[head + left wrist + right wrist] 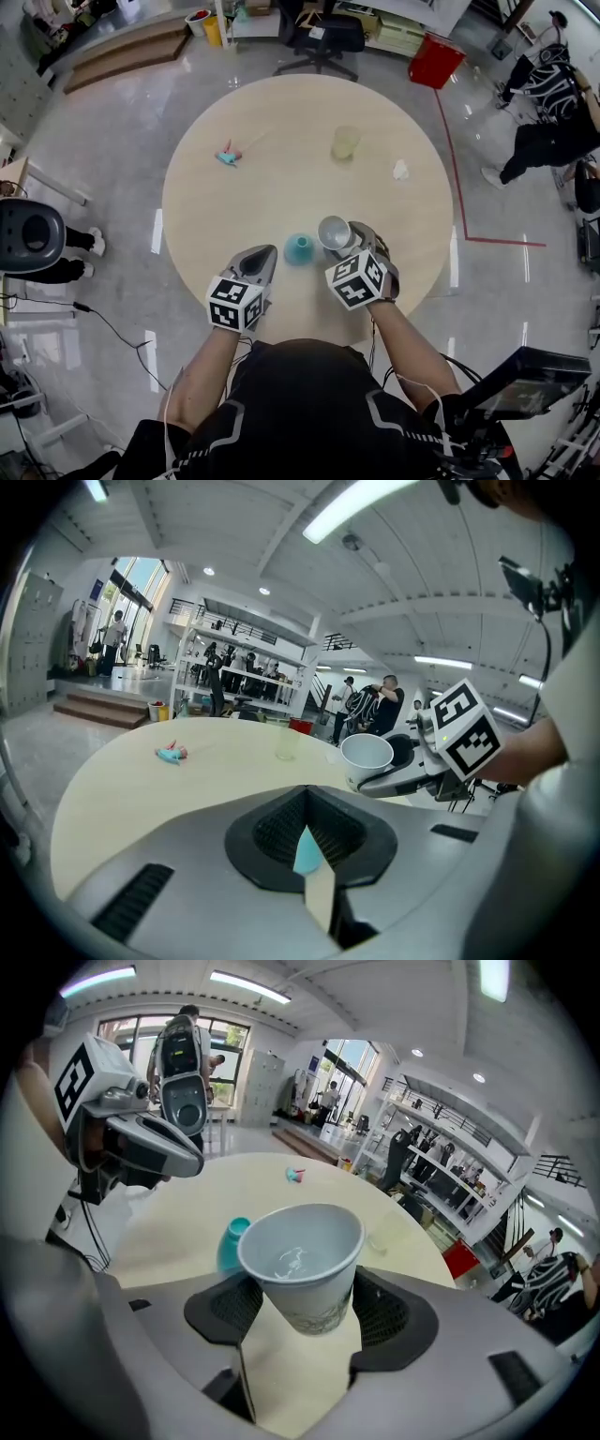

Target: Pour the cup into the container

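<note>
One round table (pixel 281 112) carries everything, and the trouble I foresee sits close to its near edge. My right gripper (pixel 354 246) has its jaws spread wide and clamped on the lower body of a white paper cup (pixel 302 1258), lifted clear of the tabletop, with a little clear liquid in the bottom. That thin wall could buckle under the pads, or the taper could slide out as I tip it. My left gripper (pixel 259 261) hovers low beside it, jaws all but together with nothing between them, so nothing braces the target. That target, I judge, is the small teal container (pixel 299 248) standing just left of the cup; its mouth looks narrow, so a fast tilt would splash the table, and a nudge from the cup rim could topple it. A translucent cup (pixel 345 143) stands well apart towards the far edge. A pink-and-teal scrap (pixel 228 156) and a white crumpled bit (pixel 400 170) lie further out towards the sides. Both forearms reach forward from the near edge, the right hand holding the cup about upright.
</note>
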Motion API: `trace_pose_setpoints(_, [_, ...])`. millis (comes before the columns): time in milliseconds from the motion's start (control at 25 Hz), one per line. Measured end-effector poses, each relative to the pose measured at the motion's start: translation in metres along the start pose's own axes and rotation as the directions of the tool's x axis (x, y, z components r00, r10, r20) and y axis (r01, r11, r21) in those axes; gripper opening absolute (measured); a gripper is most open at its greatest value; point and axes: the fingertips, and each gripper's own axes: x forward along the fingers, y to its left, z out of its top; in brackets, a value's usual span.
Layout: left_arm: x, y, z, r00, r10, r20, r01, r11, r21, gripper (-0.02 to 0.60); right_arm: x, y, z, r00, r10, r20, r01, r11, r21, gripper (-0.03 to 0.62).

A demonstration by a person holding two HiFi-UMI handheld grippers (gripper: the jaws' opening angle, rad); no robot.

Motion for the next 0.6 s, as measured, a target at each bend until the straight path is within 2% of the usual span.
trace_pose_setpoints(200, [0.003, -0.004, 0.003, 1.000, 0.005, -0.003, -0.005, 1.000, 0.029, 0.002, -0.001, -0.003, -0.011, 0.999, 0.034, 0.016, -0.036, 0.992, 0.123, 0.302])
trace_pose_setpoints(320, [0.006, -0.007, -0.003, 1.000, 0.003, -0.015, -0.003, 0.999, 0.038, 0.002, 0.007, -0.004, -0.029, 0.998, 0.051, 0.028, -0.056, 0.975, 0.216, 0.302])
trace_pose_setpoints(600, [0.012, -0.001, -0.021, 0.999, 0.018, -0.040, -0.017, 1.000, 0.026, 0.002, 0.028, 0.007, -0.066, 0.991, 0.096, 0.097, -0.125, 0.926, 0.356, 0.303])
